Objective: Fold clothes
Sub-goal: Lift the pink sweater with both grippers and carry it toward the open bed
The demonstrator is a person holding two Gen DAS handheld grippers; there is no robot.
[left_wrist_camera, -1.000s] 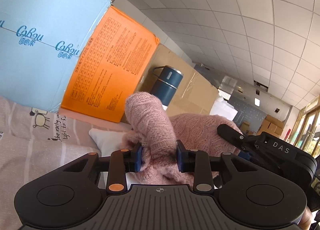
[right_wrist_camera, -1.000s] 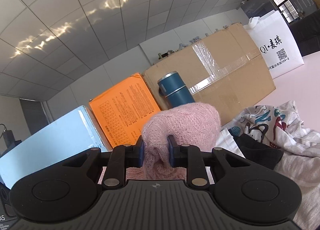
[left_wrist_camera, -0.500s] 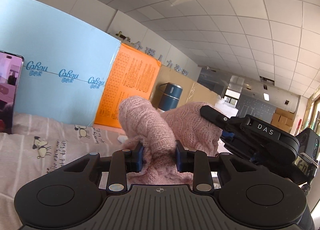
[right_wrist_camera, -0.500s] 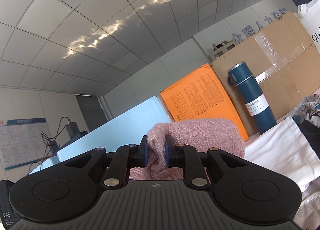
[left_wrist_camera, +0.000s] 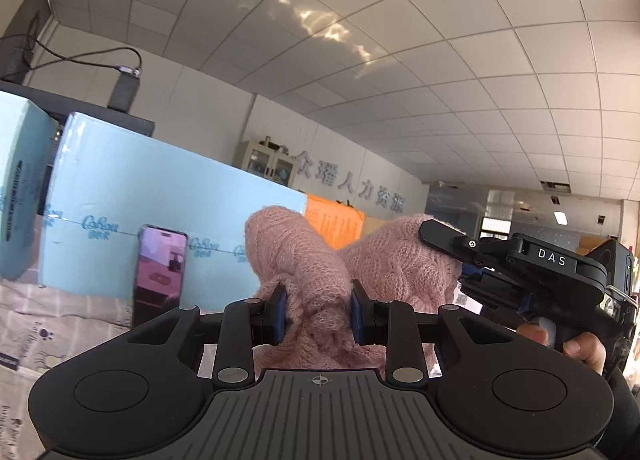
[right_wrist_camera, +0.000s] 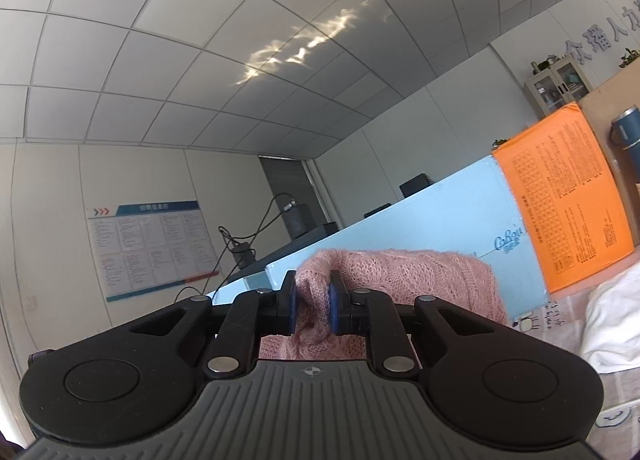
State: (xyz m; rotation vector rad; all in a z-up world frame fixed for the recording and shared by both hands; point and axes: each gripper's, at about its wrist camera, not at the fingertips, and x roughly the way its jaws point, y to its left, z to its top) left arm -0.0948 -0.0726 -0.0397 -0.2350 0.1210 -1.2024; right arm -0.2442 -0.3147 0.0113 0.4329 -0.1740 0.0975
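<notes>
Clearly the folding has barely begun: the pink sweater [left_wrist_camera: 308, 260] is held up in the air above the bed [left_wrist_camera: 52, 320], bunched, with no fold visible and everything from spreading to folding left to do. The left gripper [left_wrist_camera: 318, 314] has its jaws clenched on one wad of knit, and the right gripper [right_wrist_camera: 312, 308] pinches another. The sweater seems to run sideways between the two grips, its lower part hidden, so its true orientation cannot be told.
</notes>
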